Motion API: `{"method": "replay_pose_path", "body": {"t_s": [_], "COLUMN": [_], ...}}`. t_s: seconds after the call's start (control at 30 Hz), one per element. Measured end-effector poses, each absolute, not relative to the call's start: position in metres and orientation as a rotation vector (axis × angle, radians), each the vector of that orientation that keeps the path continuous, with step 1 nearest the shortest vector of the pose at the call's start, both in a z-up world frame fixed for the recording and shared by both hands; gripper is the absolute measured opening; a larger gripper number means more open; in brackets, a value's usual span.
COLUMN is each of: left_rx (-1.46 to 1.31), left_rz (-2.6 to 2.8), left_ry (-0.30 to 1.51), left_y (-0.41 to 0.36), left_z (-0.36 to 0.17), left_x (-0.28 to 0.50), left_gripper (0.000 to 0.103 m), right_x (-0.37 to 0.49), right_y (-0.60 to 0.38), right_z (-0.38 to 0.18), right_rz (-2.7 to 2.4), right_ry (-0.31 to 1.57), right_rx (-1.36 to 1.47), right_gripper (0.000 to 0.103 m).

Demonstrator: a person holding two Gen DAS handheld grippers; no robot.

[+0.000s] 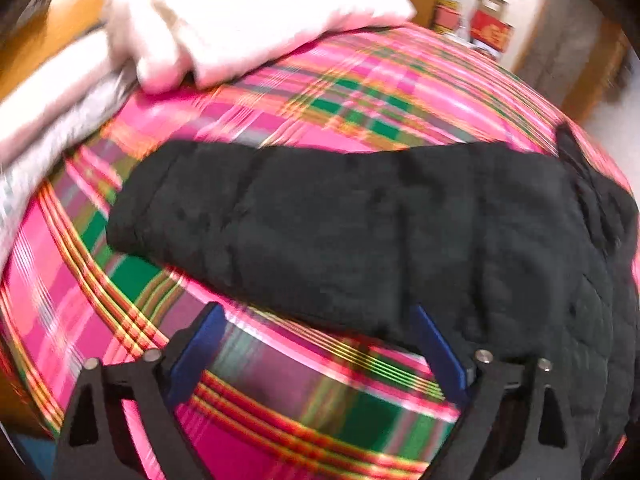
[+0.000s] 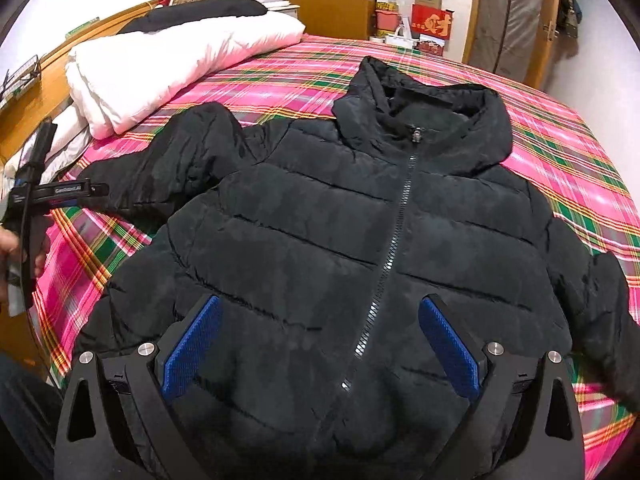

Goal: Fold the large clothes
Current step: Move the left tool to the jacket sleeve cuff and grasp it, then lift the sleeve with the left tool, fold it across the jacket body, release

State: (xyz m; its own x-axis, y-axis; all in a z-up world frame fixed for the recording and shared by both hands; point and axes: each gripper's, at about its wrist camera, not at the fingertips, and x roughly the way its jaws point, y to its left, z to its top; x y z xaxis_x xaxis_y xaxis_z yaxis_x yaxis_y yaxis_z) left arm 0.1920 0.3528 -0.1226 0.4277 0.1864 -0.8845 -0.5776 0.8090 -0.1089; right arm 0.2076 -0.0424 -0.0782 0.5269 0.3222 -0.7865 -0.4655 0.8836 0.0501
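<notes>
A black puffer jacket [image 2: 360, 220] lies face up and zipped on the plaid bedspread [image 2: 560, 128], spread flat with its sleeves out, likely so that the sleeves can be folded inward first. The right claw [image 2: 320, 344] hangs released, jaws wide apart, just above the jacket's lower front, the zipper [image 2: 396, 224] running away ahead of it between the two fingers. The left claw [image 1: 316, 352] is also released and grasps nothing; the jacket's sleeve [image 1: 320, 220] lies just ahead of its fingertips, across its path. A white duvet [image 2: 168, 72] sits beyond, far left.
</notes>
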Motion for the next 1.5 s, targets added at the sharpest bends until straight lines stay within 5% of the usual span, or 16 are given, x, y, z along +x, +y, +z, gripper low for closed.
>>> {"method": "replay_pose_path", "body": {"t_s": [0.4,0.57,0.67,1.17,1.5], "left_rx": [-0.685,-0.648,-0.617,-0.403,-0.324], "left_rz": [0.558,0.578,0.585,0.294,-0.014], "left_ry": [0.916,0.9,0.889,0.636,0.623], "left_y": [0.406,0.408,0.41,0.297,0.163], "left_z": [-0.157,-0.151,-0.138,0.029,0.068], "left_x": [0.191,0.199,0.202,0.23,0.279], "left_gripper": [0.081,0.035,0.019,0.013,0.013], "right_x": [0.215,0.215,0.214,0.21,0.205], "right_y": [-0.046,-0.054,-0.06,-0.12,-0.176], "right_z": [-0.096,-0.098,-0.098,-0.088,-0.075], "right_rz": [0.456,0.441,0.419,0.291,0.231], "right_ry": [0.941,0.952,0.958,0.984,0.95], "right_rx": [-0.196,-0.183,-0.175,-0.062,0.011], "right_gripper": [0.099,0.099,0.099,0.098,0.098]}}
